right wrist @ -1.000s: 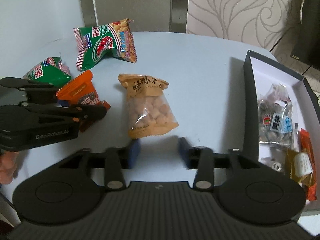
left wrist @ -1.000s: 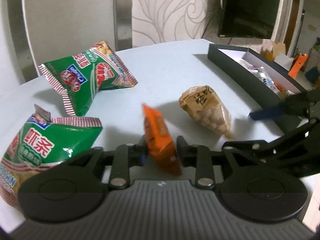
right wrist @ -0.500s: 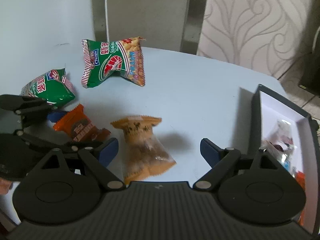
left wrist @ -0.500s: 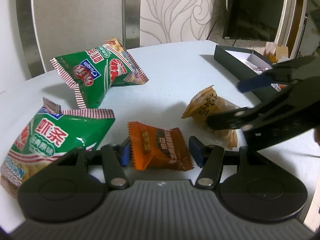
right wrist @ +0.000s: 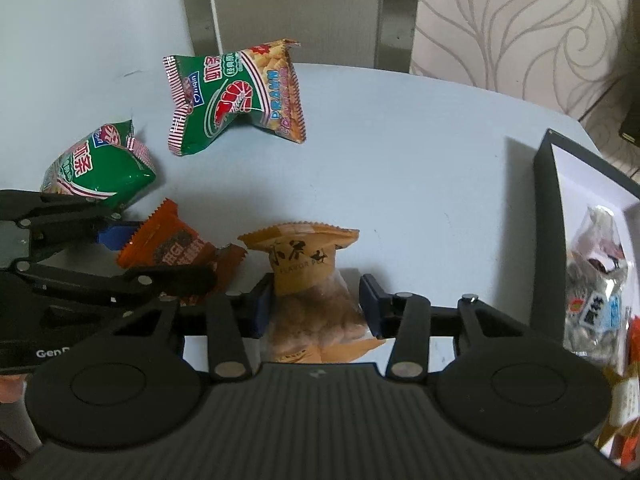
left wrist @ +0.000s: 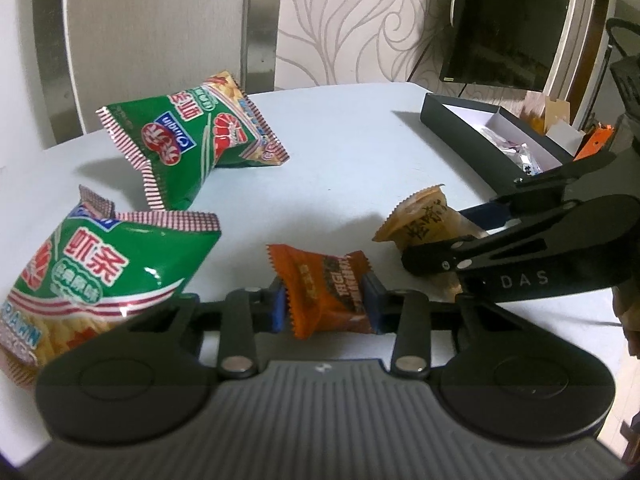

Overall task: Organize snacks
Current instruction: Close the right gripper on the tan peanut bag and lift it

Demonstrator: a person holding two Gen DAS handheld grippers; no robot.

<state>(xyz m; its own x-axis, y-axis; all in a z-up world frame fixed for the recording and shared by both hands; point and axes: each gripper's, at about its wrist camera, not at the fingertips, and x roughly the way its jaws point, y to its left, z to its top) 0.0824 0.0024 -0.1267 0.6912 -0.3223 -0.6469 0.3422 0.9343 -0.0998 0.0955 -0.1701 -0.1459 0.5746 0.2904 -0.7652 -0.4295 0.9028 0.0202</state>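
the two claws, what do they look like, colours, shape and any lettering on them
Both are matte black. The left claw and right claw each have blue pads on thin black link bars with silver rivets, two round black discs and a ribbed grey body. Pale lettering shows: "DAS" on the right claw, "GenR", cut off, on the left one.

Dim bluish light, soft shadows, fisheye-bent edges

Black linkage grippers, blue-padded fingers (left wrist: 277,307), silver rivets, ribbed grey housing.
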